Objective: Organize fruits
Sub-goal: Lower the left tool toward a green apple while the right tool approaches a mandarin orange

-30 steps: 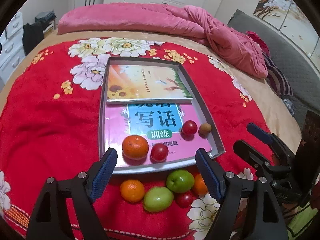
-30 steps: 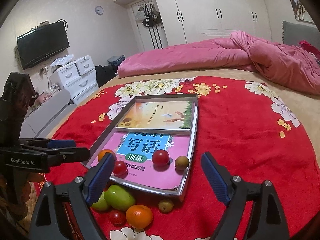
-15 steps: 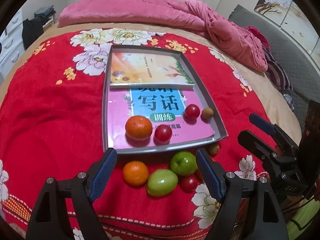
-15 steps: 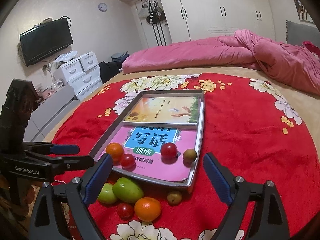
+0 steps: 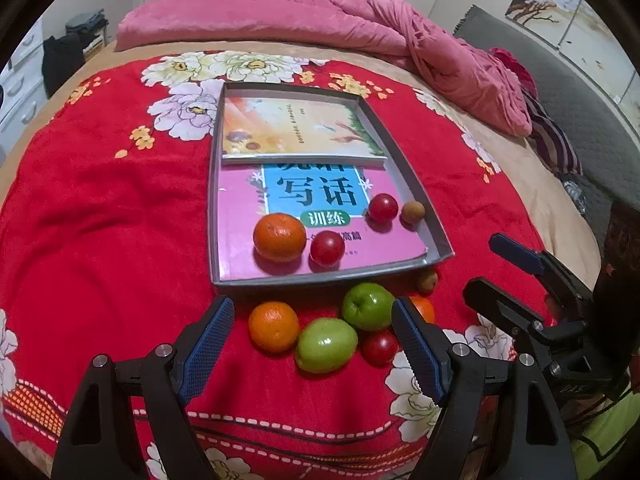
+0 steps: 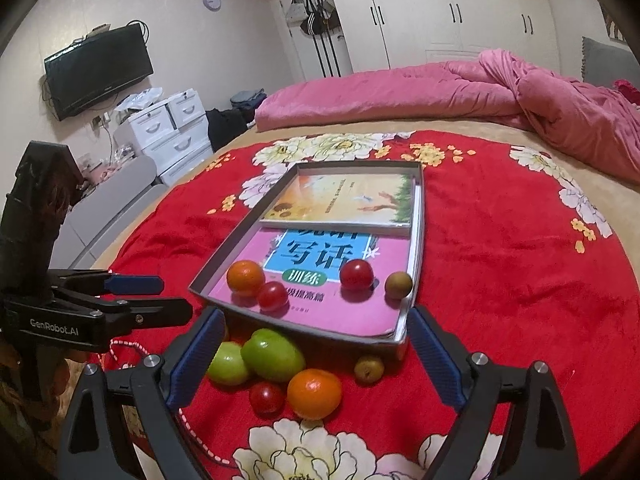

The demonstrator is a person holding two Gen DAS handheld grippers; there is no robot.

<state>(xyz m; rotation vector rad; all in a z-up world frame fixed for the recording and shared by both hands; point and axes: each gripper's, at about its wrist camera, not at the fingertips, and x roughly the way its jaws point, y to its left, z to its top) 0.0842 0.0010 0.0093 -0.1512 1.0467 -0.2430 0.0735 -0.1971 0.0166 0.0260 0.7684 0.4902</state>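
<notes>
Your left claw (image 5: 312, 340) hung with its blue-padded fingers spread wide and holding nothing, low over a cluster of loose fruit on the red floral blanket (image 5: 100, 220) covering the bed. Between those fingers lay an orange (image 5: 273, 326), a green apple (image 5: 326, 345) touching a second green apple (image 5: 367, 306), and a red cherry tomato (image 5: 378, 347); another orange (image 5: 424, 309) peeked from behind the right finger, and a small brown fruit (image 5: 427, 281) sat just beside the tray's near corner.

Your right claw (image 6: 316, 354) was likewise spread apart and empty, poised over the same cluster from the other side, with the left claw visible at the frame's left edge.

Just beyond the loose fruit, the grey tray (image 5: 400, 152) held two books, a pink workbook (image 5: 240, 220) partly under a yellow-orange one (image 5: 292, 128). On the pink workbook rested an orange (image 5: 279, 237) touching a red tomato (image 5: 327, 248), with another red tomato (image 5: 383, 208) and a small brown fruit (image 5: 412, 212) near the tray's right wall. A pink quilt (image 5: 320, 20) lay bunched at the far end of the bed.
</notes>
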